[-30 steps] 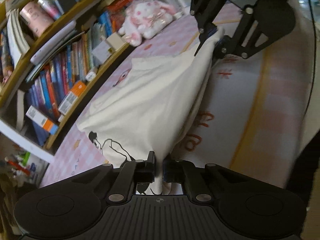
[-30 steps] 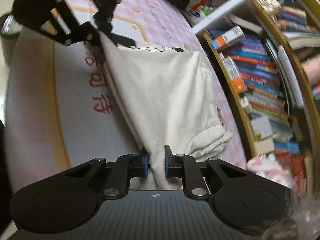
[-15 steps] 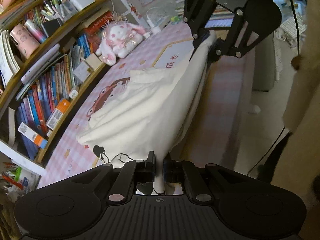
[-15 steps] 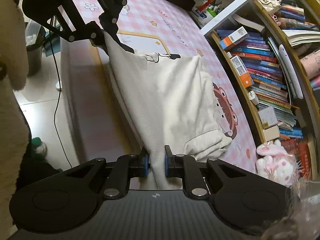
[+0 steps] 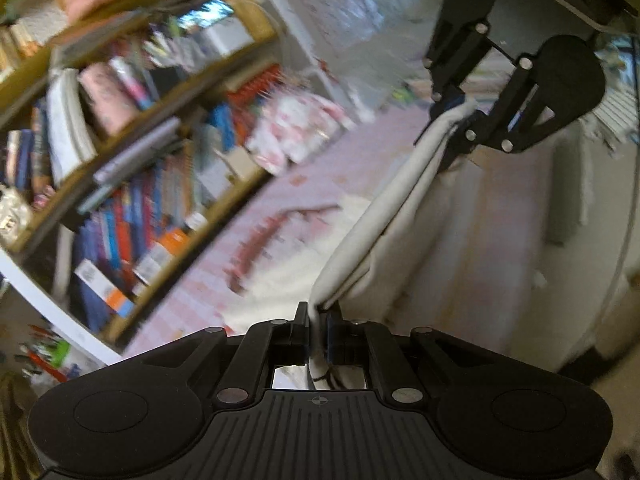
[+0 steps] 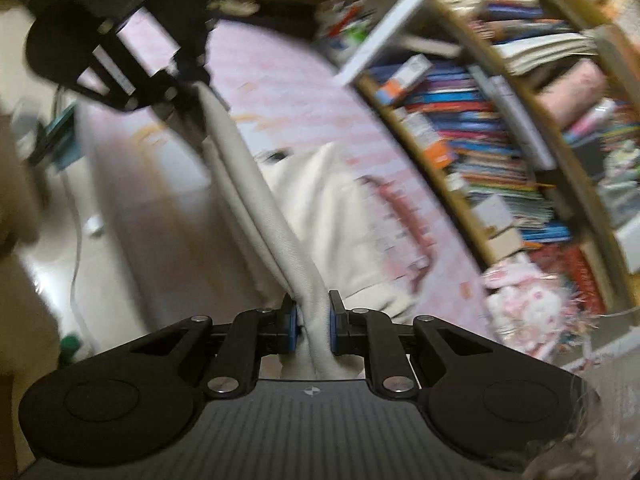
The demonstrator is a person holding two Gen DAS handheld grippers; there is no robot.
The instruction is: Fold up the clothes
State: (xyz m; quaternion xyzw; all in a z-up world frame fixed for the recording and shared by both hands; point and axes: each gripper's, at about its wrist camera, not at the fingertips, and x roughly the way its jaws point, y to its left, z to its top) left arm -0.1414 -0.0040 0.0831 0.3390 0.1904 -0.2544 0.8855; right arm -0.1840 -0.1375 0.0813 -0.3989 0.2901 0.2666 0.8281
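Observation:
A cream-white garment (image 5: pixel 384 216) hangs stretched between my two grippers, its edge drawn taut and its lower part trailing onto the pink bed cover (image 5: pixel 224 264). My left gripper (image 5: pixel 318 316) is shut on one end of the edge. In the right wrist view the same garment (image 6: pixel 256 200) runs from my right gripper (image 6: pixel 313 308), shut on the other end, up to the left gripper (image 6: pixel 188 92). The right gripper (image 5: pixel 456 116) shows at the top of the left wrist view, pinching the cloth. Both views are motion-blurred.
A bookshelf (image 5: pixel 132 184) packed with books runs along the far side of the bed. A pink plush toy (image 6: pixel 524 300) lies near it. Floor (image 6: pixel 52 256) with a cable lies beside the bed. A red-brown print (image 6: pixel 404 212) marks the cover.
Both grippers have risen, lifting the garment off the bed so less of it lies flat. The held edge is now tighter and higher.

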